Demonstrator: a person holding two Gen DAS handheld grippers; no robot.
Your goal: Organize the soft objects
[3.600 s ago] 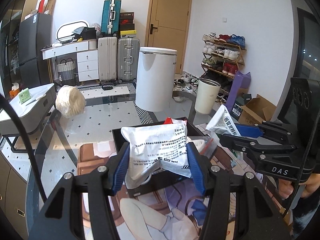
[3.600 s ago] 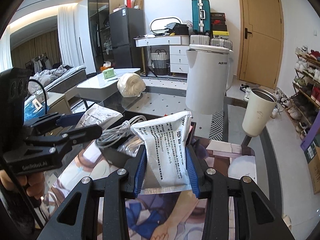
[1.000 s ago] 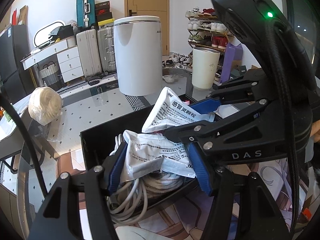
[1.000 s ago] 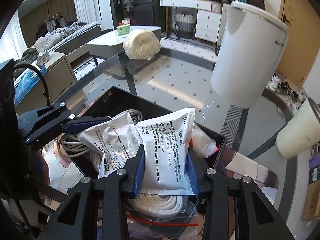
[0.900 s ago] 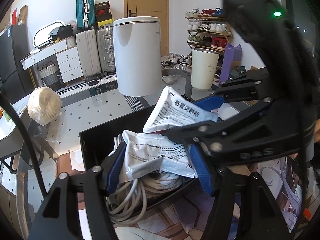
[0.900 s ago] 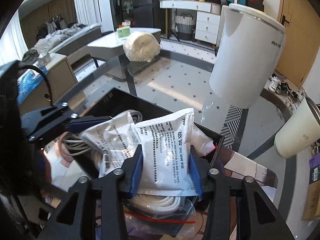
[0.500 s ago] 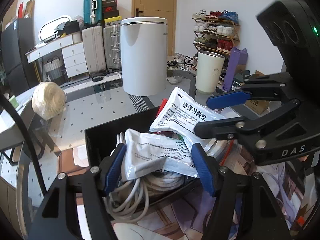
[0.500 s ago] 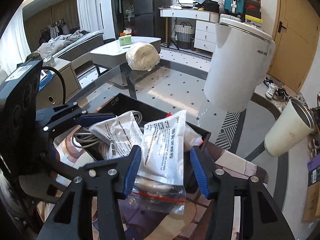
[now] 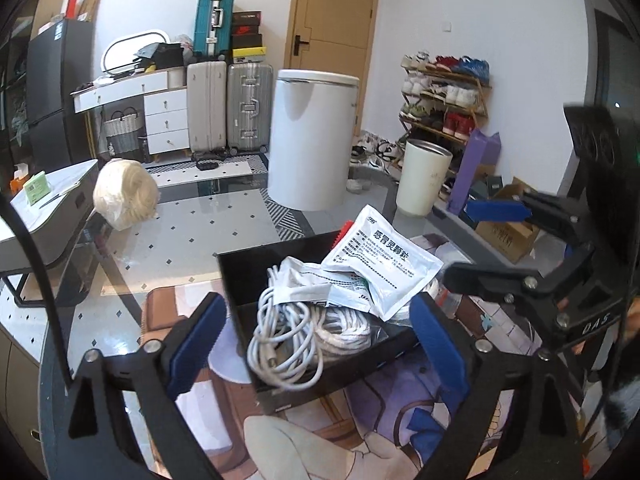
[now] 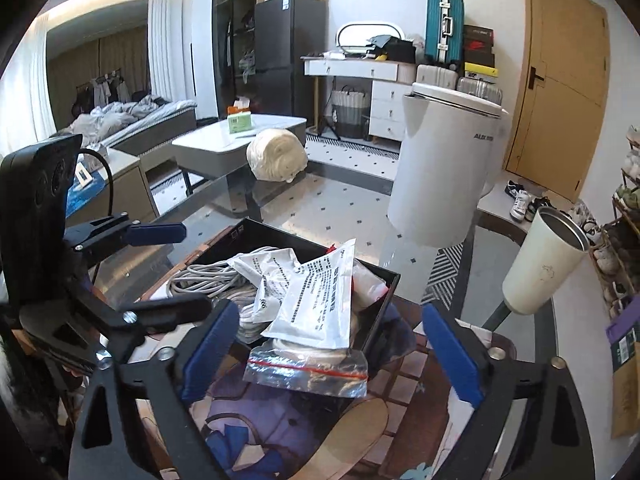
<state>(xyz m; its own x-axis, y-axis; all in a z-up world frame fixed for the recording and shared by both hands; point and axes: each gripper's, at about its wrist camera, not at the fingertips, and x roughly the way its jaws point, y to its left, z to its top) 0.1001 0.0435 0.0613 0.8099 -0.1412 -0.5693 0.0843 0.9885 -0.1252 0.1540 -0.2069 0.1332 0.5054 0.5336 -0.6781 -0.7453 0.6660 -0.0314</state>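
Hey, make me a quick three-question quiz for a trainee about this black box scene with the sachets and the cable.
1. True or false: the right gripper is clamped on a white sachet.
2. Which lies under the sachets in the black box? A) coiled white cable B) a shoe C) a book
3. What hangs over the box's near edge in the right wrist view?

Key
1. False; its jaws are opening, pads clear of the sachet.
2. A
3. A clear zip bag with a red seal line.
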